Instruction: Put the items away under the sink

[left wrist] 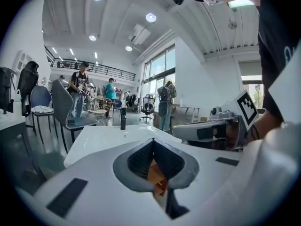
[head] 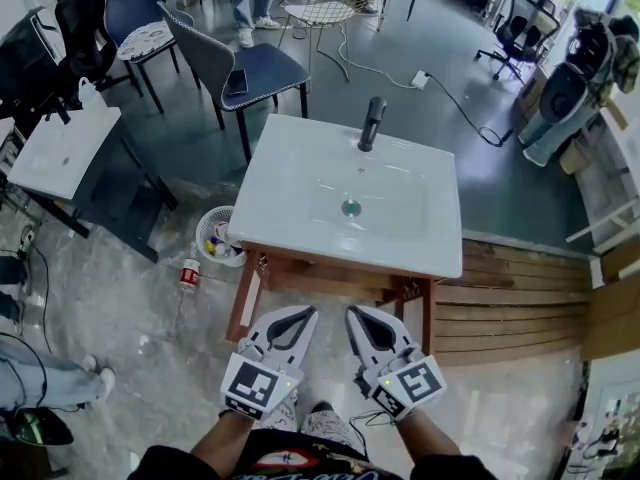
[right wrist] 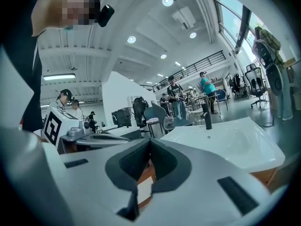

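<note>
The white sink (head: 300, 183) with a black faucet (head: 372, 123) stands on an open wooden frame (head: 245, 303) just ahead of me. A small red-capped bottle (head: 189, 274) lies on the floor to its left, next to a white basket (head: 207, 230) of small items. My left gripper (head: 305, 314) and right gripper (head: 355, 314) hang side by side before the sink's front edge, both shut and empty. In the left gripper view the left gripper (left wrist: 152, 141) points over the sink (left wrist: 103, 138). The right gripper (right wrist: 150, 140) shows the same with the sink (right wrist: 225, 140) at its right.
A white table (head: 60, 148) and dark chairs (head: 250, 68) stand to the left and behind the sink. Wooden boards (head: 520, 303) lie on the floor at the right. A cable (head: 450, 93) runs across the floor behind. People stand further back.
</note>
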The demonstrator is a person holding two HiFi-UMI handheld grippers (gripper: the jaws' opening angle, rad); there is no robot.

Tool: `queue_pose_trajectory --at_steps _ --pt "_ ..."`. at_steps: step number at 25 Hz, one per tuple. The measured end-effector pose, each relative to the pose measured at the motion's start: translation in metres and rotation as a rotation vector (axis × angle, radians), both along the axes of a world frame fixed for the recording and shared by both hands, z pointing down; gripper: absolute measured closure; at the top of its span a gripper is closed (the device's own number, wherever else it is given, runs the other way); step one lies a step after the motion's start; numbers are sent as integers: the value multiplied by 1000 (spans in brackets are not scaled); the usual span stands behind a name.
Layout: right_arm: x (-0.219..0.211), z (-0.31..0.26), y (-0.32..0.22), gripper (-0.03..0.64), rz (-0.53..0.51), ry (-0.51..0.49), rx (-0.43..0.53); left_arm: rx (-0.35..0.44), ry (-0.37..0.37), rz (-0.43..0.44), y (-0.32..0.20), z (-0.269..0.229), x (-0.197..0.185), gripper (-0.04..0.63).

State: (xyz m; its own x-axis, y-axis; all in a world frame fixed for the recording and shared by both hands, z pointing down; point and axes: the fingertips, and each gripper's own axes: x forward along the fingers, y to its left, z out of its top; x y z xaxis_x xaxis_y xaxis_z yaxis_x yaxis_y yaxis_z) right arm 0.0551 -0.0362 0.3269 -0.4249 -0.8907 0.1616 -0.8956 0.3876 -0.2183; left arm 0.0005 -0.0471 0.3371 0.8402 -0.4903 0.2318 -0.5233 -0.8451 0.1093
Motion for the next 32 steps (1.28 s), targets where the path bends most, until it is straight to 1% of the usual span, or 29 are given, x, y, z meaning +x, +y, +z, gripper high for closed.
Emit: queue_pose_trajectory --at_steps 5,9,14,18,24,27,30,32 --pt "2 -17 -3 609 14 -3 3 -5 -6 13 -2 -13 -2 588" --pt "-2 -30 -5 610 25 -23 6 -25 30 22 -7 -25 -4 588" --pt "-10 -49 -9 609 23 -12 33 29 10 24 -15 -37 -5 588" --pt "-12 -58 -11 609 33 -4 37 34 35 31 -17 -50 -10 588" --pt "-16 -73 -10 609 48 58 70 53 59 52 -16 -64 -19 588" --pt "-20 -77 -13 609 45 72 79 68 66 67 -16 -69 -23 588" --pt "-23 -86 -12 609 51 81 113 69 72 90 -13 -72 -25 588" --pt "-27 -90 -13 610 53 86 119 74 73 104 -12 -75 -27 588"
